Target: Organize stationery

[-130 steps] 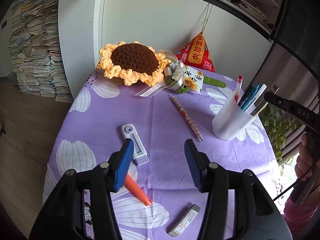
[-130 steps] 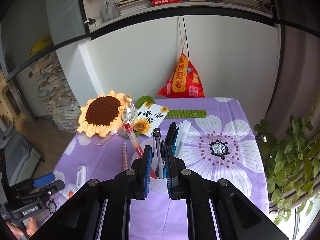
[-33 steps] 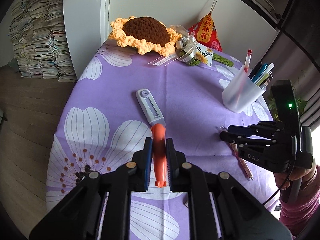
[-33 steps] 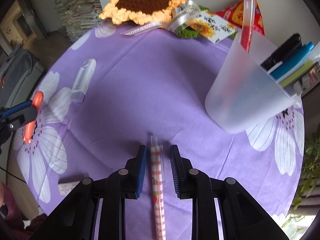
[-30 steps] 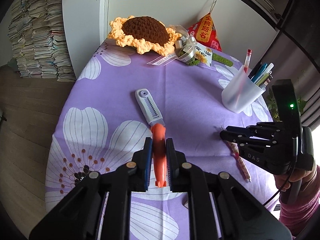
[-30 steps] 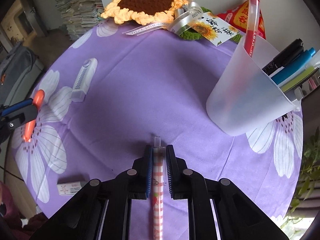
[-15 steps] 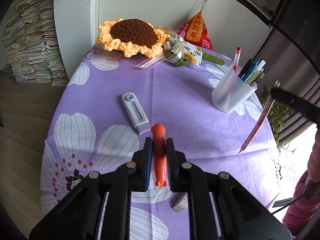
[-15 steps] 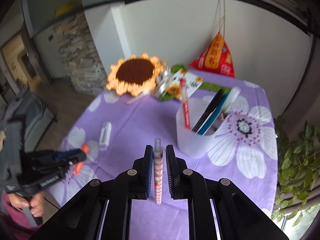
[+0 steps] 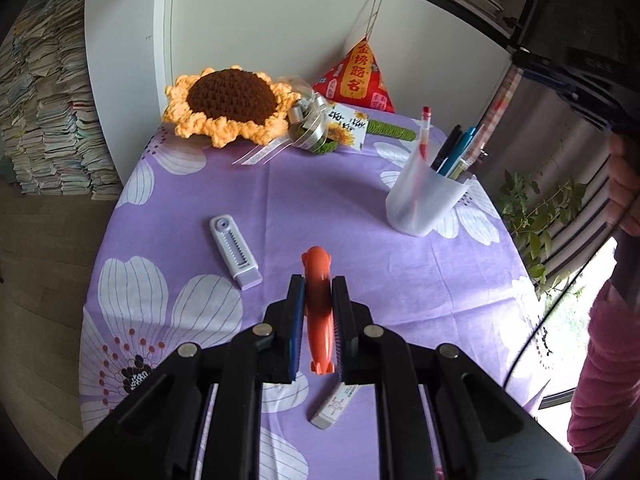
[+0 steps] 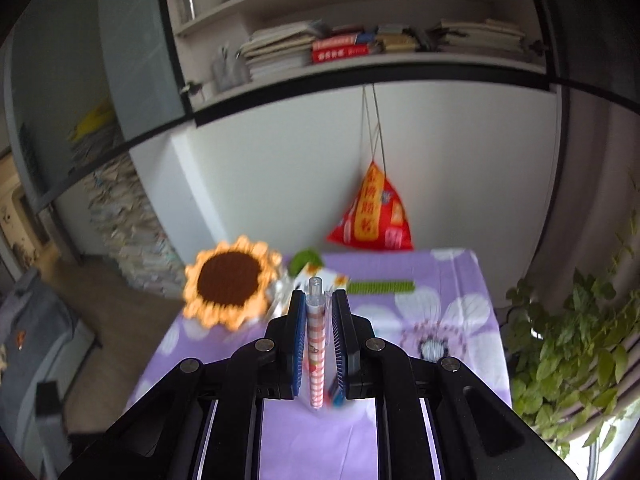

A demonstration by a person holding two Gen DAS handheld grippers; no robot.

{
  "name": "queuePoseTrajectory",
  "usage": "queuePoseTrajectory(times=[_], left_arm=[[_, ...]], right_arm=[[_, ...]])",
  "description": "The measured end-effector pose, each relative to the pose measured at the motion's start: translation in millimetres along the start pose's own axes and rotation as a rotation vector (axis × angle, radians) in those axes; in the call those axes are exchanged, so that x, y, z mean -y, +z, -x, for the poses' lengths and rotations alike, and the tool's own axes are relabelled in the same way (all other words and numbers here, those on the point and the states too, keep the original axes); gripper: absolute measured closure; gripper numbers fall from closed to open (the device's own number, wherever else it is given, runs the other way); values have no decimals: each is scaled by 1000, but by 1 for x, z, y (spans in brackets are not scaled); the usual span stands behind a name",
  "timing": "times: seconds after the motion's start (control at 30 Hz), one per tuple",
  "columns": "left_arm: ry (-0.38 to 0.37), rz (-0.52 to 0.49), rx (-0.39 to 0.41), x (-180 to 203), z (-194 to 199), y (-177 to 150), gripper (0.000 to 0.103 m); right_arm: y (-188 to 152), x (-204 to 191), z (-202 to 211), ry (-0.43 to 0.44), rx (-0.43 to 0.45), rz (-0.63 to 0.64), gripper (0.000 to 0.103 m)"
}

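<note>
My left gripper point(image 9: 317, 292) is shut on an orange pen point(image 9: 318, 308) and holds it above the purple flowered tablecloth point(image 9: 320, 216). My right gripper point(image 10: 316, 312) is shut on a pink checked pen point(image 10: 316, 352), held upright. In the left wrist view the right gripper point(image 9: 576, 84) is high at the upper right, with the checked pen point(image 9: 494, 116) hanging point down over the translucent pen cup point(image 9: 424, 200), which holds several pens. A white correction tape point(image 9: 234, 250) and a white eraser point(image 9: 334, 404) lie on the cloth.
A crocheted sunflower point(image 9: 230, 104) and a ribboned card point(image 9: 344, 124) sit at the table's back. A red pouch point(image 9: 356, 78) hangs on the wall. A potted plant point(image 10: 580, 340) stands right of the table, stacked papers point(image 9: 44, 120) to the left.
My right gripper has risen and tilted up with the checked pen, bringing it over the cup. My left gripper still holds the orange pen, a little closer to the cup.
</note>
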State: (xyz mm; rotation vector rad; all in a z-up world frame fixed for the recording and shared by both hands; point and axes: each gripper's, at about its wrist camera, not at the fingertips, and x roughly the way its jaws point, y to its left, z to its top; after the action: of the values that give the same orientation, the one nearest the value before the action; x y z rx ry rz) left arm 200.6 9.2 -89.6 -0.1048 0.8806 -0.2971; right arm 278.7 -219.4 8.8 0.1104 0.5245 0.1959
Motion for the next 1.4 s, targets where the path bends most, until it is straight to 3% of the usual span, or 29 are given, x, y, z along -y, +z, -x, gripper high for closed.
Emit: queuePoseTrajectory(times=[0.27,0.57,0.77,0.9,1.17,1.23,1.3,1.4], left_arm=[[-4,-11,-2,5,-2,2,91],[-12,-4,-5,6,-8,6,92],[-28,-27,10,16,-9,14,92],[-28,-29,0,16,-14,18,92],[-16,66,-136,0,-57,26,91],[-14,74,-166,3,-69,31,88],[4,64,-194,10,-83,36,76],[43,53,-217,16,-100,39,75]], right_arm=[[1,0,-38,-24,35,1,89],[-19,0,-67,-90,-30,73,89],[-33,11,-79,-84,-110,46,89],[-37,20,-65,-64,-113,7,89],[-60,27,22,10,19,7,89],[-74,27,41,29,30,45,89],[-89,28,51,20,12,86,89],[-108,33,53,-38,-32,123,88]])
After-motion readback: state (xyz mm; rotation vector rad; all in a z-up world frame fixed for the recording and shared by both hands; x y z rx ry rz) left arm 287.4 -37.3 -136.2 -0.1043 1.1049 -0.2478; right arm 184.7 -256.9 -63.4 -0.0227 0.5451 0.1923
